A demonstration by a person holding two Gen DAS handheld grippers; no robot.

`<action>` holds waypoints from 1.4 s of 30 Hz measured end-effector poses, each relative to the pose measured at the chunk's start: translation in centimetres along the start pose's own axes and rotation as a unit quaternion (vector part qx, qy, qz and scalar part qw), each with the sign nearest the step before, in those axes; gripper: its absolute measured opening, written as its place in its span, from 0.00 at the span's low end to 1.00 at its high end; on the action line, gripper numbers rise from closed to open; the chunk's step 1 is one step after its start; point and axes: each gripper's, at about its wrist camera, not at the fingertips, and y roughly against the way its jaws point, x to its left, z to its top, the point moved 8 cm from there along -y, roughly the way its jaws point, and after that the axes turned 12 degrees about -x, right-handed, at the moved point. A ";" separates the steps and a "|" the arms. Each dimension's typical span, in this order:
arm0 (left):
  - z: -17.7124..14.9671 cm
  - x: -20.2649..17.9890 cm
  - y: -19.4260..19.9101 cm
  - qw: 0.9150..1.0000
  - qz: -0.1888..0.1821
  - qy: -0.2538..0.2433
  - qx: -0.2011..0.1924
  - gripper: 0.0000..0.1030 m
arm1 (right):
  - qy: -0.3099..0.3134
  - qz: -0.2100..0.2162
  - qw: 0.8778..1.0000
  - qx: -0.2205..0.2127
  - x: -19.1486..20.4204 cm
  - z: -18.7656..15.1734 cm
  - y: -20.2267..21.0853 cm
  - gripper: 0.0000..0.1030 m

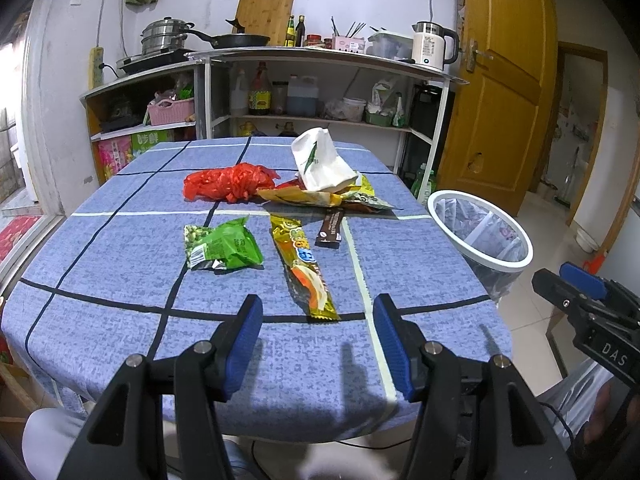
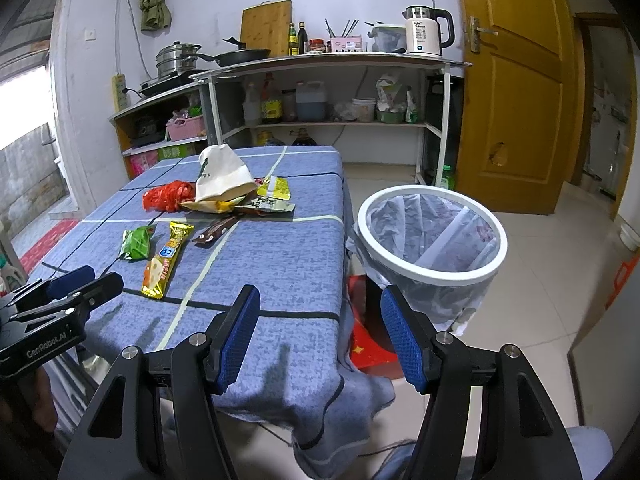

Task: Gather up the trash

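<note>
Both tongs spread and empty above the near edge of the littered worktop.

We hold the left tongs [image 1: 318, 312] with the blue pads wide apart over the blue checked cloth of the worktop [image 1: 120, 248], gripping nothing; the right tongs [image 2: 316, 308] gape the same way, empty, over the worktop's near right corner. Just ahead of the left tongs lies a long yellow snack wrapper [image 1: 304, 264], with a green snack packet [image 1: 224, 244] to its left and a small brown sachet [image 1: 331, 228] beyond it. Farther back we see a crumpled red plastic bag [image 1: 230, 182] beside a white paper bag [image 1: 322, 162] that sits on more yellow wrappers [image 1: 308, 198]. The lined, white-rimmed trash bin [image 2: 430, 272] stands on the floor just beside the worktop's right edge.
</note>
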 end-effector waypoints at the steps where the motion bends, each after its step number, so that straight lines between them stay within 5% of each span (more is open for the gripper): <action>1: 0.0 0.2 -0.3 1.000 0.000 0.001 0.001 0.58 | 0.000 0.002 1.000 0.002 0.1 0.0 -0.2 0.62; 17: 2.0 6.6 -4.3 0.998 0.040 0.037 0.001 0.58 | 0.019 0.064 0.998 0.020 3.4 1.9 -5.1 0.62; 22: 2.6 8.5 -7.4 0.998 0.044 0.040 0.023 0.71 | 0.020 0.091 0.995 0.032 5.5 2.1 -7.0 0.62; 37: 0.7 9.1 -12.6 0.993 0.049 0.035 0.099 0.72 | 0.024 0.114 0.992 0.058 8.1 1.2 -9.8 0.62; 40: 0.7 9.0 -12.6 0.994 0.046 0.029 0.100 0.63 | 0.025 0.119 0.991 0.061 8.8 1.1 -10.1 0.62; 42: 0.9 9.3 -12.6 0.994 0.048 0.030 0.097 0.42 | 0.024 0.122 0.990 0.064 9.2 1.0 -10.3 0.62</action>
